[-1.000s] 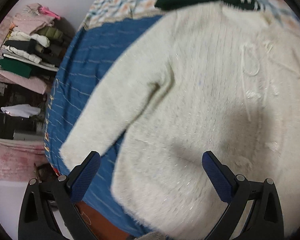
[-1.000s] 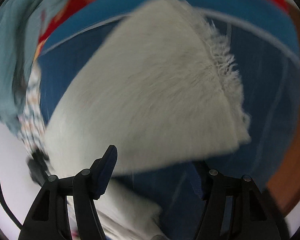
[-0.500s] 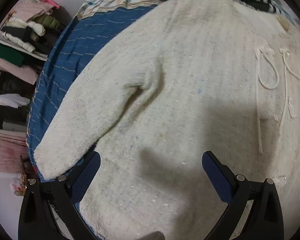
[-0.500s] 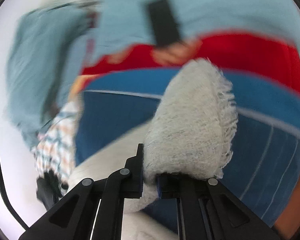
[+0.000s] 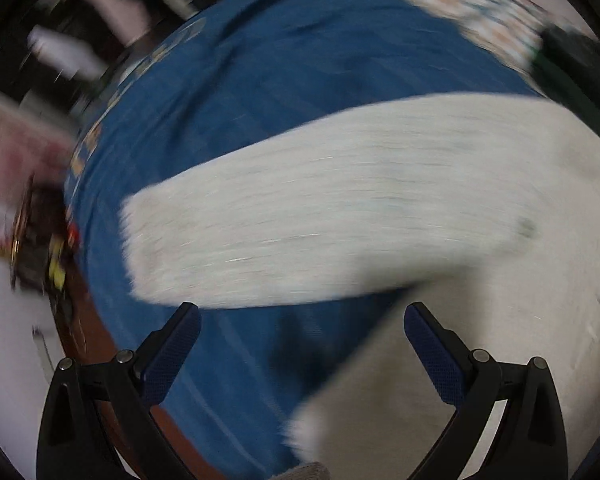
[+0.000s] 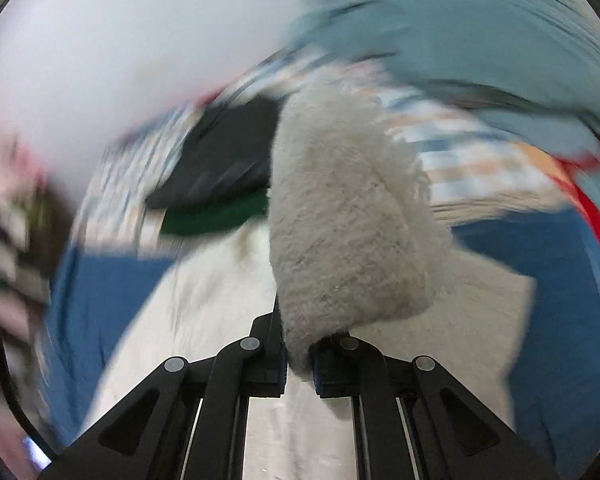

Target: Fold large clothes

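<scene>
A fluffy cream sweater [image 5: 480, 320] lies on a blue striped bedspread [image 5: 260, 80]. In the left wrist view its left sleeve [image 5: 320, 220] stretches out to the left, just beyond my left gripper [image 5: 300, 332], which is open and empty above the gap between sleeve and body. In the right wrist view my right gripper [image 6: 298, 356] is shut on the other sleeve's cuff [image 6: 340, 220] and holds it up over the sweater's body [image 6: 220, 300]. Both views are blurred.
Folded dark and green clothes [image 6: 220, 184] lie on a checked cloth [image 6: 460, 152] at the far end of the bed. The bed's edge [image 5: 100, 320] is to the left. Shelves of clothes [image 5: 120, 8] stand beyond it. A teal cloth [image 6: 480, 40] hangs at the back.
My right gripper closed on the sleeve cuff and has lifted and swung it over the sweater's body. My left gripper moved left toward the other sleeve and stayed open.
</scene>
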Demonstrator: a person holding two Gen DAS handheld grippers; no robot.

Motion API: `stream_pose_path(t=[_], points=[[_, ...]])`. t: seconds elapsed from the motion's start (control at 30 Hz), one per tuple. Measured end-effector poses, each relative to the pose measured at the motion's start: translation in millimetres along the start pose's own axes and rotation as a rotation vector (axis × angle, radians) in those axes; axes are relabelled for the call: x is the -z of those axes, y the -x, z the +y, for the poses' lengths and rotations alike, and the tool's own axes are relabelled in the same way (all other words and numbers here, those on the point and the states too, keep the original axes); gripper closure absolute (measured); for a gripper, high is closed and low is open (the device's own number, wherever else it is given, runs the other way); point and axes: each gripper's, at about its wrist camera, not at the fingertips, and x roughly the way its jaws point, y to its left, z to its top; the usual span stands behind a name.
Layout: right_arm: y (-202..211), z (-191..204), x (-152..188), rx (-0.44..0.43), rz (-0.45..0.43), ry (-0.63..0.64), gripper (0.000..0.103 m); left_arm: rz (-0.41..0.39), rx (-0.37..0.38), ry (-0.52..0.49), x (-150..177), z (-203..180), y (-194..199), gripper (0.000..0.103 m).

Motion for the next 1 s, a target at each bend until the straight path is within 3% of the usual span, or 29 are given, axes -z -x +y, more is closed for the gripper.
stream_pose_path(t=[0.13,0.2,0.27,0.3,0.37,0.5,0.57,0.63,0.7,0.77,0.83,0.87,1.0], points=[[-108,109,51,0.020,0.177,0.281,0.094,0.057,-0.015,0.134,4,56,-29,0.000],[-148,136,82,0.060,0.261,0.382,0.094,0.079,-0.004,0.182,8,74,-38,0.000],[-179,151,109,0.111,0.355,0.446,0.081,0.111,0.038,0.242,12,88,-50,0.000],[-181,155,118,0.118,0.366,0.466,0.075,0.120,0.059,0.261,12,90,-54,0.000],[-168,161,115,0.006,0.395,0.448,0.042,0.141,0.134,0.316,12,95,-65,0.000],[-120,151,104,-0.215,0.463,0.322,0.037,0.217,0.303,0.473,5,104,-96,0.000],[-101,137,101,-0.254,0.467,0.266,0.037,0.218,0.361,0.565,-6,109,-112,0.000],[-92,122,96,-0.263,0.472,0.204,0.037,0.179,0.358,0.626,-24,117,-124,0.003],[-97,108,91,-0.241,0.489,0.146,0.037,0.148,0.323,0.668,-43,124,-131,0.019],[-111,101,92,-0.213,0.505,0.101,0.038,0.109,0.293,0.697,-68,133,-136,0.051],[-130,99,93,-0.202,0.501,0.055,0.048,0.069,0.293,0.667,-94,137,-137,0.073],[-141,102,92,-0.203,0.499,0.033,0.054,0.055,0.292,0.654,-103,136,-135,0.080],[-178,117,93,-0.178,0.481,-0.021,0.065,-0.047,0.271,0.552,-153,131,-114,0.086]])
